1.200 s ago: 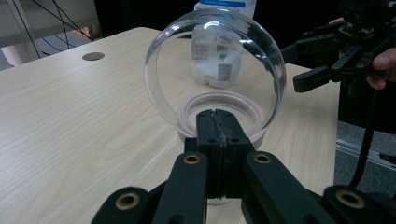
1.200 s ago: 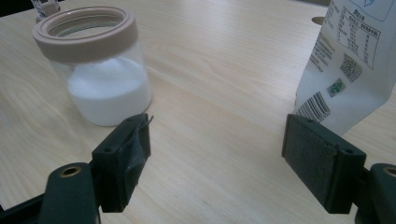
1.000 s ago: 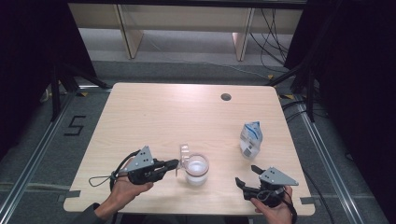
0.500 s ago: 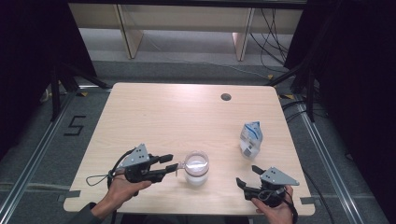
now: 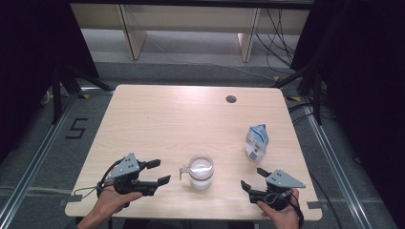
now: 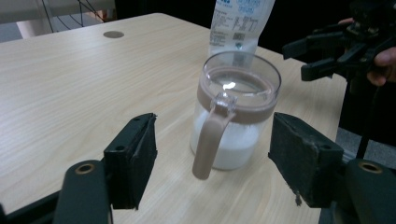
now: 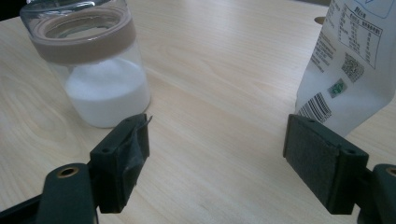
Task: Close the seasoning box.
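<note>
left gripper [image 5: 155,172]: jaws just opening, standing released, nothing between | right gripper [image 5: 252,179]: standing released | glass jar [image 5: 200,171]: sitting near table [image 5: 167,114] edge, between both grippers, handle facing left

In the left gripper view the white pouch [image 6: 240,23] is cut off by the top edge, its lower part hidden behind the glass jar [image 6: 236,116]. The print on the pouch is too small to read, and the right gripper view crops the jar's rim.

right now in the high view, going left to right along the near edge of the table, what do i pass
left gripper → glass jar with its handle toward that gripper → right gripper → white pouch, standing a little farther back
</note>
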The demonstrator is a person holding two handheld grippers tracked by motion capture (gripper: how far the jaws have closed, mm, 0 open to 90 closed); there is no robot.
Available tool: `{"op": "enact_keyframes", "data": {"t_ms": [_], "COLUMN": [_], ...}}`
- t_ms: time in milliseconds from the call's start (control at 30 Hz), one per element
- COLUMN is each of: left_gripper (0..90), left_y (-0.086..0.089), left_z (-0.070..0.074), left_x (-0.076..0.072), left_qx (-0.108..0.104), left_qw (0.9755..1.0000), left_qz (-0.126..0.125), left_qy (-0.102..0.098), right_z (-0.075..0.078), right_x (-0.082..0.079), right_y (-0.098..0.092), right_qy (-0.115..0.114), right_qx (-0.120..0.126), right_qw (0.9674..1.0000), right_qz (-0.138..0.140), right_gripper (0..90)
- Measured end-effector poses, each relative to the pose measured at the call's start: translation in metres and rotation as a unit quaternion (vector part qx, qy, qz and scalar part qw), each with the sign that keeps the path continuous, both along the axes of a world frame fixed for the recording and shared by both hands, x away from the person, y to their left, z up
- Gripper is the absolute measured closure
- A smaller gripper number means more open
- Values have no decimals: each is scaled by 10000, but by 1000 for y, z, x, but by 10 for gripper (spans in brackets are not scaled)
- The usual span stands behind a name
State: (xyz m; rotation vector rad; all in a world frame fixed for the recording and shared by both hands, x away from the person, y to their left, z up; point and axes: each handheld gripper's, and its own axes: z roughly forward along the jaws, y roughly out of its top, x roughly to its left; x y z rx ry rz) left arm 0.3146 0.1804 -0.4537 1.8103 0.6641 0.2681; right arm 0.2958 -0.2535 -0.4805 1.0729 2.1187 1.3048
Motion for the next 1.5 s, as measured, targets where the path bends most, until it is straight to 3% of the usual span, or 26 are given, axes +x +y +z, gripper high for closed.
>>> {"op": "enact_keyframes", "data": {"t_ms": [100, 167, 233, 267, 333, 367, 400, 467, 633, 733, 767, 833, 900, 933, 1067, 1100, 1200, 1267, 1367, 1400, 1500], "left_gripper": [296, 289, 284, 281, 274, 270, 267, 262, 247, 237, 235, 225, 220, 219, 209, 204, 191, 177, 166, 166, 166], "left_y": [3, 4, 6, 7, 8, 8, 9, 11, 11, 12, 10, 11, 11, 10, 12, 12, 13, 12, 12, 13, 13], "left_z": [-4, -8, -10, -12, -14, -16, -17, -18, -25, -28, -30, -31, -34, -35, -37, -38, -40, -41, -41, -41, -41], "left_x": [-4, -6, -9, -10, -10, -11, -12, -13, -14, -17, -19, -20, -22, -24, -24, -24, -23, -24, -23, -23, -23], "left_qx": [124, 95, 186, 188, 193, 177, 191, 261, 345, 543, 505, 720, 783, 774, 934, 918, 974, 874, 880, 906, 953], "left_qw": [9999, 9998, 9996, 9995, 9995, 9994, 9994, 9991, 9988, 9979, 9978, 9968, 9963, 9960, 9947, 9948, 9940, 9942, 9947, 9945, 9940], "left_qz": [68, 56, 101, 97, 48, 74, 72, 115, 95, 50, 66, -25, -86, -29, -108, -128, -121, -69, -75, -77, -25], "left_qy": [87, 147, 201, 217, 243, 271, 290, 326, 343, 363, 433, 339, 356, 436, 406, 432, 475, 625, 531, 524, 535], "right_z": [0, 0, 0, 1, 0, 0, 1, 0, 1, 1, 1, 1, 0, -1, -4, -3, -6, -7, -8, -8, -8], "right_x": [0, -1, 1, -2, 1, -2, -1, -1, -1, -2, -1, -4, -8, -7, -11, -14, -16, -17, -18, -20, -21], "right_y": [1, 3, 2, 4, 3, 6, 5, 6, 6, 6, 6, 6, 8, 7, 6, 6, 5, 6, 7, 8, 8], "right_qy": [52, 186, 141, 271, 112, 204, 119, 156, 153, 228, 145, 262, 421, 382, 435, 579, 579, 620, 650, 761, 841], "right_qx": [-39, 81, 23, 101, 25, 117, 60, 57, 82, 142, 78, 101, 159, 128, 100, 123, 0, 1, -34, 74, -44], "right_qw": [10000, 9998, 9999, 9996, 9999, 9997, 9999, 9998, 9998, 9996, 9998, 9995, 9990, 9991, 9990, 9982, 9982, 9980, 9978, 9970, 9964], "right_qz": [-38, -73, -2, -57, 69, -28, 75, 118, 86, 82, 112, 124, 60, 126, 101, 53, 120, 135, 155, 144, 111], "right_gripper": [213, 195, 183, 178, 169, 168, 167, 163, 163, 161, 162, 161, 159, 159, 159, 159, 158, 159, 159, 159, 159]}}
